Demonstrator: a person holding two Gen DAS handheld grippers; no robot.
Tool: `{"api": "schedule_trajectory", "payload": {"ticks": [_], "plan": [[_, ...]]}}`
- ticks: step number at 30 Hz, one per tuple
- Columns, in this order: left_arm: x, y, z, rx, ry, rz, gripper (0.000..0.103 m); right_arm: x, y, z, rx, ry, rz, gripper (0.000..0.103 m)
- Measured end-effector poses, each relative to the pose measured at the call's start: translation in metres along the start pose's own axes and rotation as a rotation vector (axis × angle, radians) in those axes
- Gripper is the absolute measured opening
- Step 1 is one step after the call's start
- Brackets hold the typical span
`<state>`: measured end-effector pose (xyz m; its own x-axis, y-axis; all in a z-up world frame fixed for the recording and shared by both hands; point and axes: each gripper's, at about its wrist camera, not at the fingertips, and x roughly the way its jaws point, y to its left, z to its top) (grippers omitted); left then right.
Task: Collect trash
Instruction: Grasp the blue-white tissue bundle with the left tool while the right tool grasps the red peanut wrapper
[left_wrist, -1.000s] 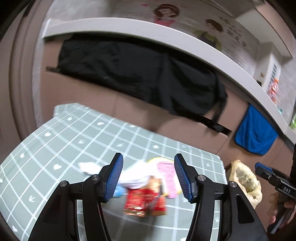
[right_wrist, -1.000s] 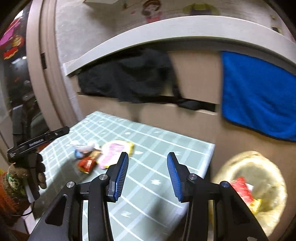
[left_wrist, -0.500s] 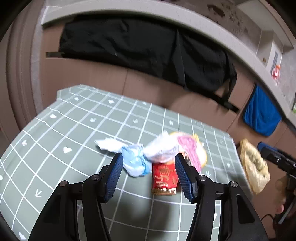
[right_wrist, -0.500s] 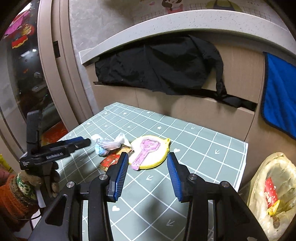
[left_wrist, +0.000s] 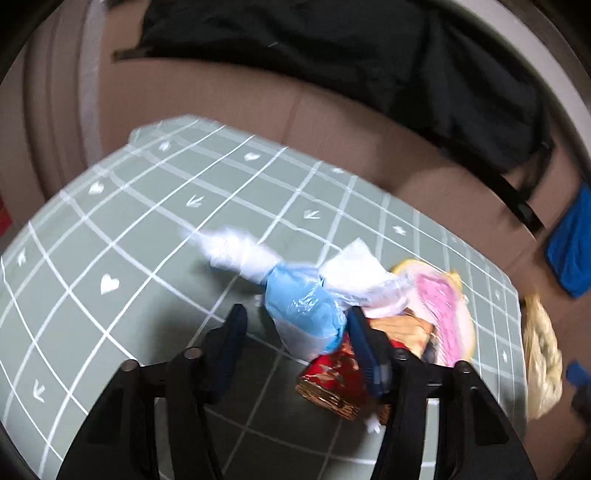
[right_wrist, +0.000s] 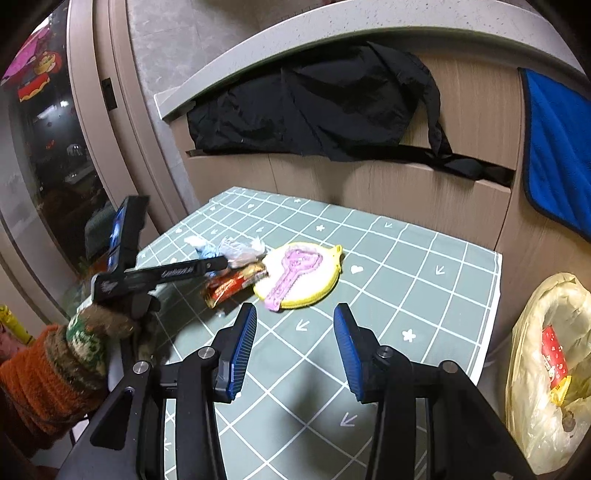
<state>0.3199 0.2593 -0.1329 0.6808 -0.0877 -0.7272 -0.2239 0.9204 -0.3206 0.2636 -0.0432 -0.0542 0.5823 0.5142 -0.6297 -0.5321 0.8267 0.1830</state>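
A blue-and-white crumpled plastic wrapper (left_wrist: 303, 310) lies on the green checked table (left_wrist: 129, 240) among other trash: a clear plastic scrap (left_wrist: 354, 280), a red foil packet (left_wrist: 332, 376) and a yellow disc with a pink key shape (left_wrist: 439, 310). My left gripper (left_wrist: 295, 332) is open, its jaws on either side of the blue wrapper. In the right wrist view the pile (right_wrist: 236, 254) lies mid-table with the left gripper (right_wrist: 173, 275) reaching into it. My right gripper (right_wrist: 293, 336) is open and empty above the table's near part.
A yellowish trash bag (right_wrist: 546, 369) with wrappers inside hangs off the table's right edge; it also shows in the left wrist view (left_wrist: 543, 362). A black garment (right_wrist: 314, 114) and a blue towel (right_wrist: 557, 155) hang on the wooden wall behind.
My left gripper has dropped down and forward onto the pile, so the blue wrapper now sits between its jaws. The right gripper has moved slightly closer over the table.
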Motion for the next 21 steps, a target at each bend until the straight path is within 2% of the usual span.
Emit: {"api": "schedule_trajectory", "payload": {"ticks": [1, 2, 5, 8, 13, 16, 18, 21], "plan": [[-0.001, 0.003, 0.002, -0.020, -0.008, -0.006, 0.037, 0.002, 0.001, -0.001, -0.003, 0.004, -0.002, 0.041], [-0.002, 0.005, 0.003, -0.034, -0.011, -0.012, 0.032, 0.003, 0.002, -0.001, -0.005, 0.008, -0.001, 0.041], [-0.020, 0.014, 0.005, -0.065, -0.057, -0.062, 0.032, 0.012, 0.007, 0.001, -0.003, 0.026, 0.002, 0.041], [-0.049, 0.021, -0.001, -0.055, -0.121, -0.066, 0.032, 0.026, 0.016, 0.006, -0.012, 0.053, 0.019, 0.042], [-0.104, 0.044, -0.018, -0.052, -0.204, -0.044, 0.032, 0.061, 0.035, 0.012, 0.012, 0.110, 0.090, 0.041], [-0.129, 0.063, -0.029, -0.070, -0.262, 0.000, 0.032, 0.083, 0.043, 0.015, 0.064, 0.127, 0.128, 0.040], [-0.139, 0.076, -0.034, -0.090, -0.270, 0.020, 0.032, 0.096, 0.046, 0.016, 0.095, 0.146, 0.137, 0.040], [-0.143, 0.096, -0.038, -0.129, -0.253, 0.012, 0.032, 0.119, 0.047, 0.015, 0.155, 0.201, 0.162, 0.039]]}}
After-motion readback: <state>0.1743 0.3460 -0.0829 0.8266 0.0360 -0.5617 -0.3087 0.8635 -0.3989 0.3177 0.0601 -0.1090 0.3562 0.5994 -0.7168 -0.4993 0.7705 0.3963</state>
